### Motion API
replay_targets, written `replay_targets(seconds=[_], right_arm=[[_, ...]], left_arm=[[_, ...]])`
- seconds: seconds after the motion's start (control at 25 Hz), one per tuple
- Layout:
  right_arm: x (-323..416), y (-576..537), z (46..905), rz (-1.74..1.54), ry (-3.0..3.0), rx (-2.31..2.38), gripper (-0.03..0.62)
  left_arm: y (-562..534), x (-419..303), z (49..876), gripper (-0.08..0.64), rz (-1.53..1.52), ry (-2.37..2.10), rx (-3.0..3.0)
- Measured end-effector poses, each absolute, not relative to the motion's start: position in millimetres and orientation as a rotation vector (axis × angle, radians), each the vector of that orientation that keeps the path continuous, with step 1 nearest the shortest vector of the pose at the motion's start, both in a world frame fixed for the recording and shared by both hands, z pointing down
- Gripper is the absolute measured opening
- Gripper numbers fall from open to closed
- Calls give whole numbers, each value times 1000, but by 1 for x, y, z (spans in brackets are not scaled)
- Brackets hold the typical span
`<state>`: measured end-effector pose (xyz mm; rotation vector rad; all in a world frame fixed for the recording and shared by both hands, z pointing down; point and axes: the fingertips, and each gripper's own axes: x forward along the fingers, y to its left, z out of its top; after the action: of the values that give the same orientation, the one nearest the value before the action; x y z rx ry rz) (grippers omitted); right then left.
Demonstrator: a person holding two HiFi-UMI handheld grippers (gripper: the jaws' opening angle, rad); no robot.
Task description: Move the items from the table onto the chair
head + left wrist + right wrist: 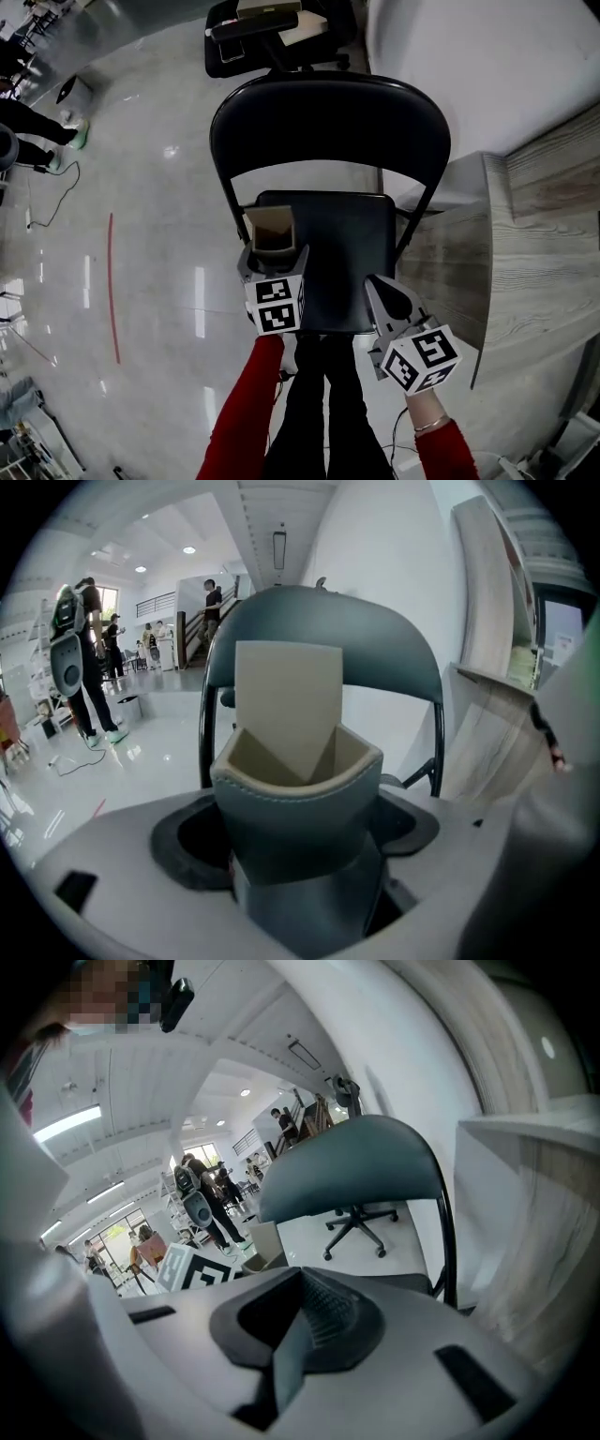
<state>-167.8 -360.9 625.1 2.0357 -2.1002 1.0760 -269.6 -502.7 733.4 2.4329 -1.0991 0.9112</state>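
A black folding chair stands in front of me, its seat (pixel 352 253) bare on the right and its curved backrest (pixel 328 122) beyond. My left gripper (pixel 274 255) is shut on a grey leather holder (pixel 273 232) with a beige lining, over the seat's left front part. In the left gripper view the holder (pixel 295 794) fills the space between the jaws, and a beige flap (pixel 286 705) stands up from it. My right gripper (pixel 376 286) hovers at the seat's front right edge with its jaws closed together and nothing in them (pixel 300 1326).
A pale wooden table (pixel 544 216) runs along the right, close to the chair. An office chair (pixel 272 33) stands behind the folding chair. A glossy floor with a red line (pixel 111 281) lies to the left, with people standing far off.
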Motion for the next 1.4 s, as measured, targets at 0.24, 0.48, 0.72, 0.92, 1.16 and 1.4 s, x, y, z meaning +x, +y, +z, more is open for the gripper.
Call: replay_targets(seconds=[0.24,0.48,0.72,0.92,1.16,1.4], right_arm=[[-168,-348,655,1141,-2096,2059,12],[-179,-341,673,1184,-2079,2064,12],[-187,-340,686,1249,-2064,2057,12],[-190,-343,682,1249,-2065,2049,12],[-176,-343,659,1240,-2055,2083,12],[-162,-362,588,1135,-2154,2122,12]], left_arm=[[-516,-260,784,442,939,-1097,2451],[-519,-265,816,443,937,-1105,2482],[-510,-270,822,443,920,-1129,2539],[-510,-272,824,443,972,-1148,2497],[-471,-295,786,443,909,-1167,2397],[-442,-292,665,372,716,-1025,2493]])
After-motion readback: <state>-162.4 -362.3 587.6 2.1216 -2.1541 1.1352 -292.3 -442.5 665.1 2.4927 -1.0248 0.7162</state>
